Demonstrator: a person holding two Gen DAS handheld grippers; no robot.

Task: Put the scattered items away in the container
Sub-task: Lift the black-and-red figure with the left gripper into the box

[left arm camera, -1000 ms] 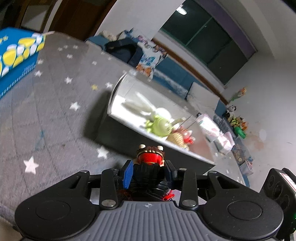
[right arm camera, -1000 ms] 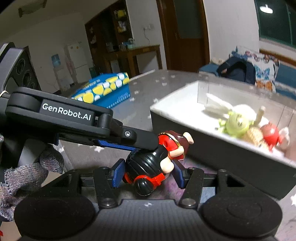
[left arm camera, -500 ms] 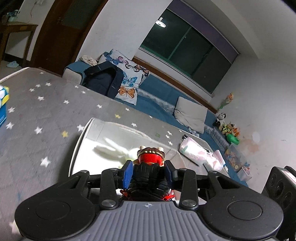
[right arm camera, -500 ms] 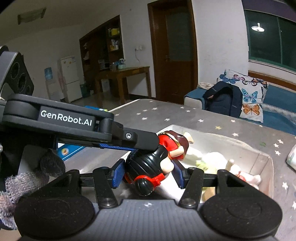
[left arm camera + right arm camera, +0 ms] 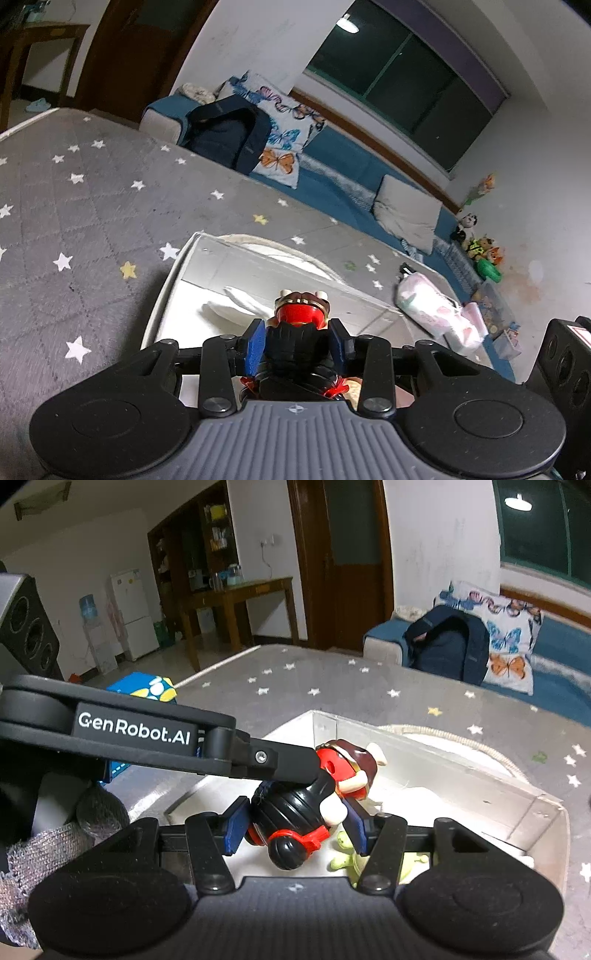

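A black and red toy figure (image 5: 297, 339) with a brown head is held by both grippers at once. My left gripper (image 5: 297, 343) is shut on its body. My right gripper (image 5: 295, 823) is shut on the same figure (image 5: 295, 812) from the side, and the left gripper's arm (image 5: 155, 734) crosses that view. The figure hangs over the open white container (image 5: 173, 273), also in the right wrist view (image 5: 517, 805). Inside lie a white plush (image 5: 236, 301) and a green toy (image 5: 347, 856), partly hidden by the grippers.
The container sits on a grey star-patterned mat (image 5: 74, 206). A blue and yellow box (image 5: 147, 688) stands at the mat's left. A pink and white bag (image 5: 432, 306) lies right of the container. A blue sofa with a dark backpack (image 5: 229, 136) is behind.
Both grippers carried the figure up and forward, from in front of the container's near wall to above its inside. Both grips stayed shut.
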